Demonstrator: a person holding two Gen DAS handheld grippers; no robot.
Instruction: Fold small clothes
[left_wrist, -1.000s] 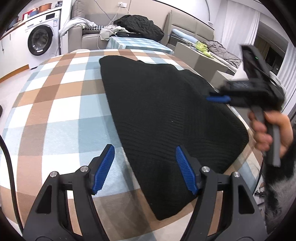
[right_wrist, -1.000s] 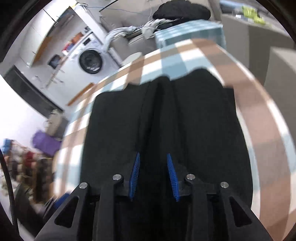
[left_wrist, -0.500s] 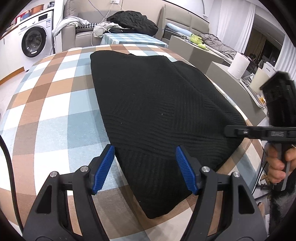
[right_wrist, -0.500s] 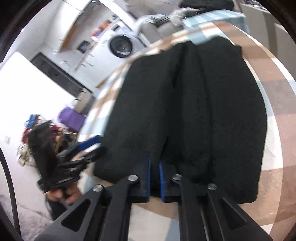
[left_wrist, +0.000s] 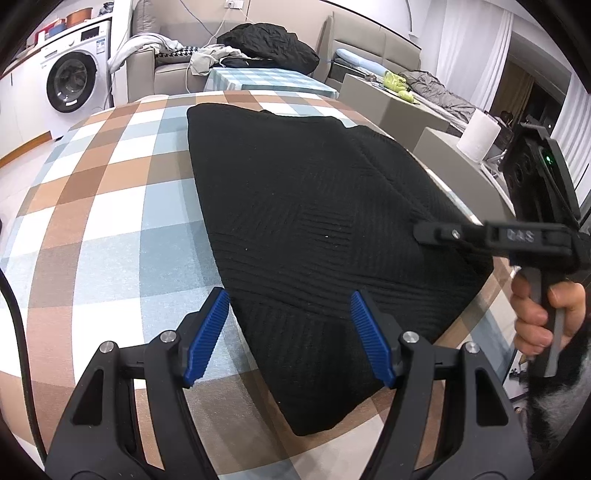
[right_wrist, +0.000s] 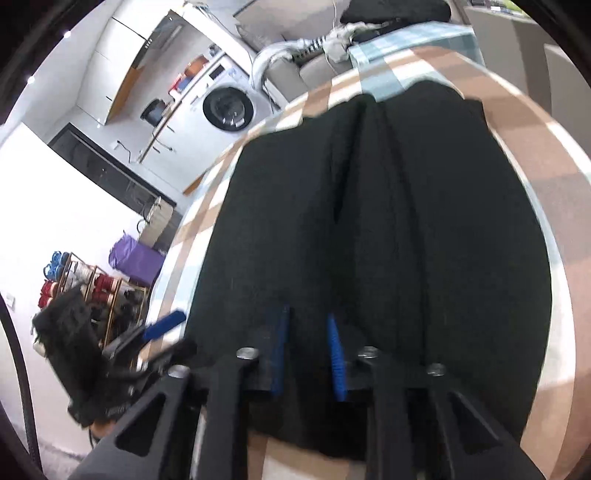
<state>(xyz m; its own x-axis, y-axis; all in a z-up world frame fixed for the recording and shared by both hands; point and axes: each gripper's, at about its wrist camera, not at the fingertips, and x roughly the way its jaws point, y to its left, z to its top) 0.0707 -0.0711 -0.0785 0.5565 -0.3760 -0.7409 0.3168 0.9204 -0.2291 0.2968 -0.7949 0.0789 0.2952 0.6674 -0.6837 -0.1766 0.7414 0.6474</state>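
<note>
Black plastic fingers with blue ribbed pads (left_wrist: 205, 341) are filling the foreground of the left wrist view. The left gripper (left_wrist: 288, 299) is standing open, its pads straddling the near left edge of the sweater (left_wrist: 314, 203) without pressing on it.

The sweater, a black ribbed knit, is lying flat on the bench (left_wrist: 110, 221), which is wearing a cloth checked in brown, pale blue and white. The near corner of the sweater is reaching almost to the bench's front edge, and its far hem is lying toward the back.

At the sweater's right edge the right gripper (right_wrist: 306, 314) is pointing down at the knit. Its jaws are standing nearly together, closed on a pinch of the sweater. A raised crease is running away from that pinch across the cloth. This view is blurred, so the depth of the pinch cannot be told. A hand (left_wrist: 532, 317) is wrapping the handle of this gripper at the right margin of the left wrist view.

Beyond the bench, a small table (left_wrist: 266, 79) in a blue check cloth is standing in front of a sofa (left_wrist: 166, 70). A heap of dark clothing (left_wrist: 269, 40) is lying on the sofa. A washing machine (left_wrist: 70, 81) is standing at far left, and a white paper roll (left_wrist: 480, 134) at far right.
</note>
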